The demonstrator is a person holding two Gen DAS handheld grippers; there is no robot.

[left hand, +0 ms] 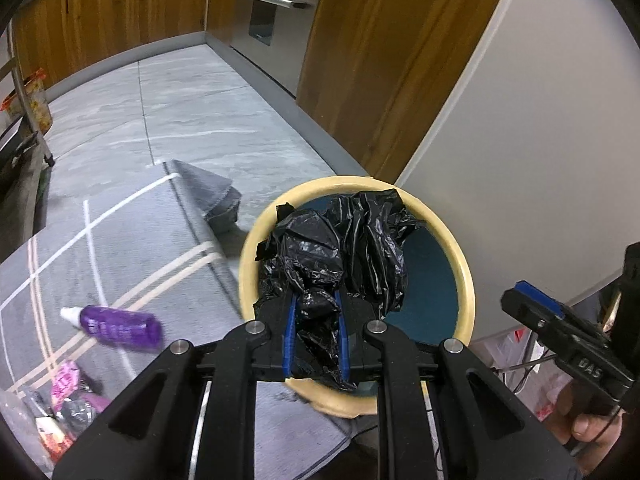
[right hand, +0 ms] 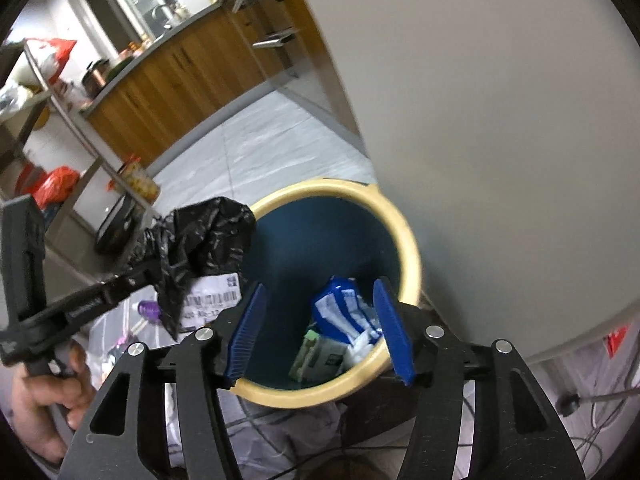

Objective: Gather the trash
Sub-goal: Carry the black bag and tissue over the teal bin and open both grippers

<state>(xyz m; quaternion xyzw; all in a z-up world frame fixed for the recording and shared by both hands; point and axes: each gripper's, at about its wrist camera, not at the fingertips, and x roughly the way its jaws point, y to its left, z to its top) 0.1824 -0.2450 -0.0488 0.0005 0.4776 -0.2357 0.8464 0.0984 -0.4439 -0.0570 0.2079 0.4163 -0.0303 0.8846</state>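
My left gripper (left hand: pixel 317 320) is shut on a crumpled black plastic bag (left hand: pixel 340 240) and holds it above the round bin with a cream rim (left hand: pixel 250 248) and dark blue inside. In the right wrist view the bag (right hand: pixel 208 236) hangs at the bin's left edge, with a white barcode label under it. My right gripper (right hand: pixel 320 320) is open and empty over the bin (right hand: pixel 404 232). Inside lie a blue and white wrapper (right hand: pixel 340 308) and a green and white packet (right hand: pixel 320 354).
A purple bottle (left hand: pixel 116 326) lies on the grey striped rug (left hand: pixel 132 240), with pink and other wrappers (left hand: pixel 64 384) at the lower left. A white wall panel (left hand: pixel 520 120) stands right of the bin. Wooden cabinets (left hand: pixel 360 60) line the far side. A metal rack (right hand: pixel 60 120) stands left.
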